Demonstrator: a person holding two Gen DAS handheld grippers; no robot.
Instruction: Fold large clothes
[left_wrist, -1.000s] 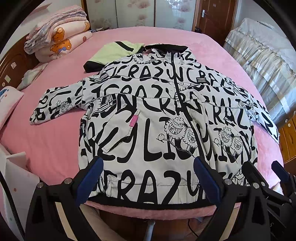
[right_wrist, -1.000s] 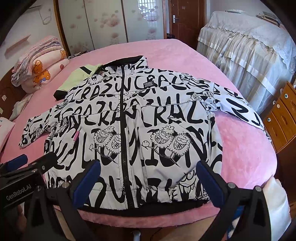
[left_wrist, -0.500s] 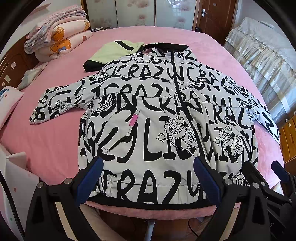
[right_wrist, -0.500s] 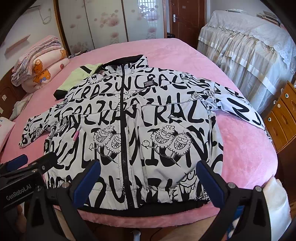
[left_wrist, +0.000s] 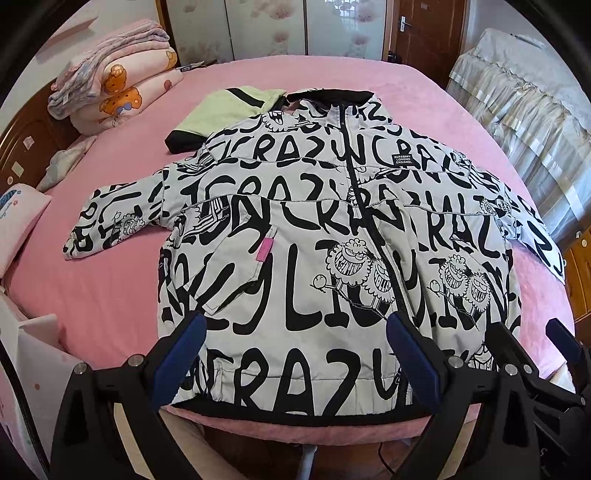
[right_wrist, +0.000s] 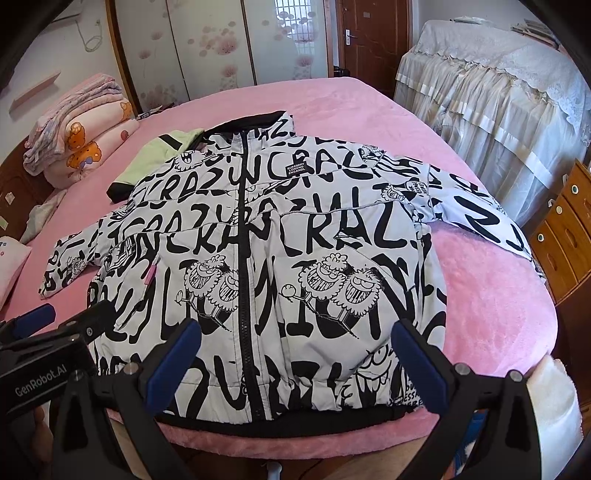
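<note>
A large white jacket (left_wrist: 314, 236) with black lettering lies flat and face up on the pink bed (left_wrist: 110, 302), zipped, sleeves spread to both sides, hem at the near edge. It also shows in the right wrist view (right_wrist: 332, 236). My left gripper (left_wrist: 295, 332) is open and empty, held above the hem left of the zipper. My right gripper (right_wrist: 295, 332) is open and empty above the hem right of the zipper. The right gripper shows at the right edge of the left wrist view (left_wrist: 532, 339), and the left gripper at the left of the right wrist view (right_wrist: 48, 325).
A light green garment (left_wrist: 225, 110) lies behind the jacket's left shoulder. Folded quilts (left_wrist: 118, 88) are stacked at the far left. A lace-covered piece of furniture (right_wrist: 491, 96) stands to the right, with wooden drawers (right_wrist: 561, 229) beside the bed. A white pillow (left_wrist: 18, 218) lies at the left edge.
Both grippers have drifted slightly; the jacket lies as before and nothing has been taken hold of.
</note>
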